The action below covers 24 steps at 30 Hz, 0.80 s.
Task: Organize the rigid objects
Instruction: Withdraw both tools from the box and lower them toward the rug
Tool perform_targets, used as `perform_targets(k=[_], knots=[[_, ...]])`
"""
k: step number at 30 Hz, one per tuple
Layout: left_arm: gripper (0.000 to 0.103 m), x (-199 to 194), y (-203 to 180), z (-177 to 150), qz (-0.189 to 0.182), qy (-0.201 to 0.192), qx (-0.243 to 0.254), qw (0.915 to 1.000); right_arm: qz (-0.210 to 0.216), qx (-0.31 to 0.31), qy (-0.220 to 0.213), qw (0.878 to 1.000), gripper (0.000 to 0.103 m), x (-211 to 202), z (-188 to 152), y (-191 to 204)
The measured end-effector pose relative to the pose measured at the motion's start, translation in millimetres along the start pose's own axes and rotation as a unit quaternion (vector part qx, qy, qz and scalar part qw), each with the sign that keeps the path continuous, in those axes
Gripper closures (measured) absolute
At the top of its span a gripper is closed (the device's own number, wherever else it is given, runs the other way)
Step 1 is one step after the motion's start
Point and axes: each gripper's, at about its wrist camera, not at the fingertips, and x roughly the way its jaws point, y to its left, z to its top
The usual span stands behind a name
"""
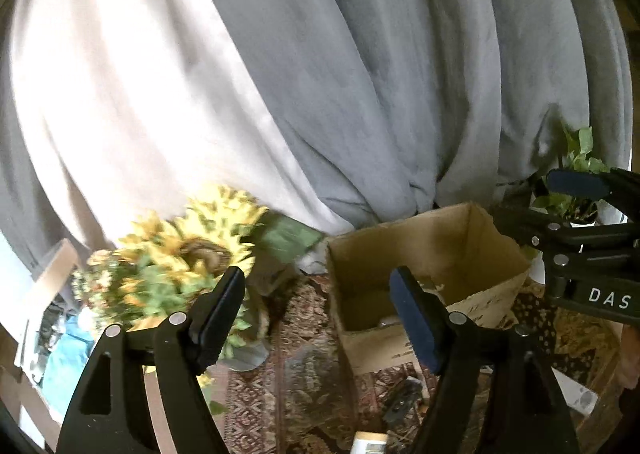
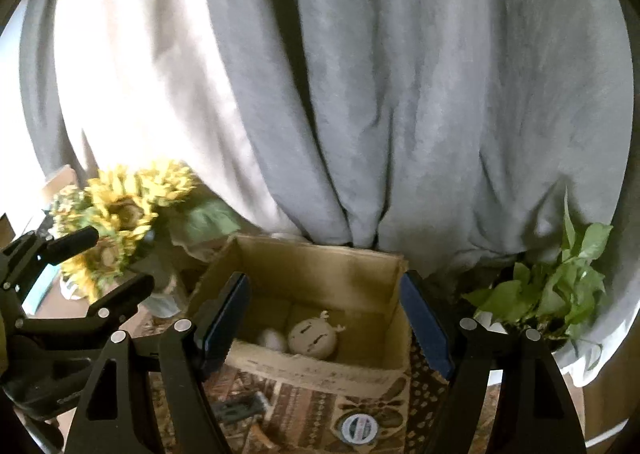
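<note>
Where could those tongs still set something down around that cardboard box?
Inside the cardboard box, the floor right of the round face toy and the white ball looks bare. The patterned rug between the sunflowers and the box is also free. In front of the box small items crowd the rug.

Sunflowers (image 1: 188,250) are motion-blurred; the cardboard box (image 1: 424,254) wall hides most contents.

Grey curtain (image 2: 400,94) backlit at left; patterned rug (image 1: 296,366); sunflowers (image 2: 120,206); leafy plant (image 2: 560,286).
</note>
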Motion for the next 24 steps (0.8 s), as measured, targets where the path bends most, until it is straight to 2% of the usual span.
perform_targets(k=[6, 10, 16, 24], knots=[[0.022, -33, 8, -19, 0.034, -0.036, -0.002, 0.9988, 0.021, -0.007, -0.020, 1.000, 0.025, -25, -11, 11], [0.021, -50, 8, -34, 0.051, -0.049, -0.006, 0.9974, 0.019, -0.018, -0.046, 0.999, 0.025, -42, -20, 20], [0.021, -64, 7, -61, 0.064, -0.052, -0.012, 0.9965, 0.030, -0.026, -0.071, 0.997, 0.025, -59, -37, 29], [0.021, -64, 0, -98, 0.058, -0.027, -0.014, 0.9978, 0.053, -0.038, -0.054, 0.996, 0.025, -60, -73, 37]])
